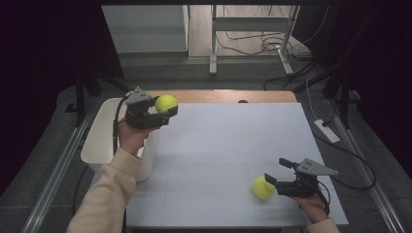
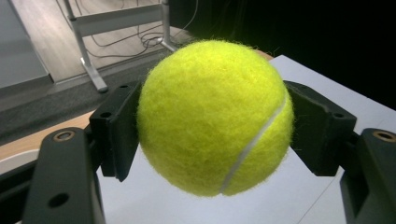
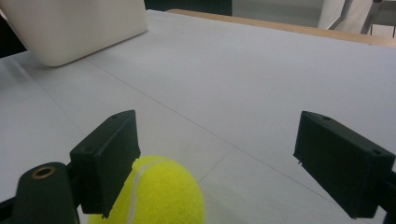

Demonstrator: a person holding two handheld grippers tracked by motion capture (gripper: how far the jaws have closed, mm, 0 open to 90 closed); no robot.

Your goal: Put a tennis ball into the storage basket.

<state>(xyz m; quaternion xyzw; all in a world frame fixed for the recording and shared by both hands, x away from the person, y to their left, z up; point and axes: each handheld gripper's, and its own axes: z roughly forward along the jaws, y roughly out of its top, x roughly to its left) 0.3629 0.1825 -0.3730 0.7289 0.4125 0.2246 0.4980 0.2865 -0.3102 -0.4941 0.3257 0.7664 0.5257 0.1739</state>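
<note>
One ball (image 1: 166,103) above the table's far-left corner beside the bin (image 1: 99,141), another ball (image 1: 263,188) near-right on the table (image 1: 228,141)

Second tennis ball (image 3: 154,193) cut off by bottom edge.

No text, label, brand, number or sign can be read on anything in these views.
</note>
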